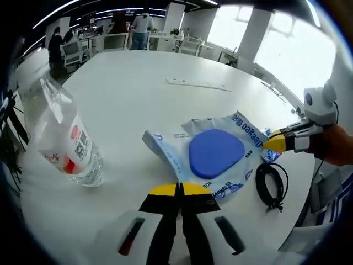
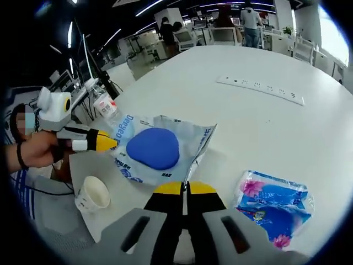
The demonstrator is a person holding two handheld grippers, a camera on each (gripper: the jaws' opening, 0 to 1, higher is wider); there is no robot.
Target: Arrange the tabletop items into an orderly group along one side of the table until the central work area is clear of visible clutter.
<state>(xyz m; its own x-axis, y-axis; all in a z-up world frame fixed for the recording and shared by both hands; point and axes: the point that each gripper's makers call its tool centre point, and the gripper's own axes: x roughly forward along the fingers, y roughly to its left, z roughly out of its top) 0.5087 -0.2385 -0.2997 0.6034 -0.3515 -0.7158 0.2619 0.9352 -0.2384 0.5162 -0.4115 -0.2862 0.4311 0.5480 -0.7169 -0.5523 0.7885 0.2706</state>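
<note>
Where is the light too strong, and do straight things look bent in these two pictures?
Left gripper view: the windows are blown out white, and the power strip curves slightly. Right gripper view: the window glares, and the table edge bows.

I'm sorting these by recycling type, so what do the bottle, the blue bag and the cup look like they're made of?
Bottle: clear, glossy plastic by the look; the table shows through it, printed label.
Blue bag: thin, shiny plastic film, apparently; it wrinkles and catches light.
Cup: probably matte white paper; the rim looks rolled, but it is small in view.
</note>
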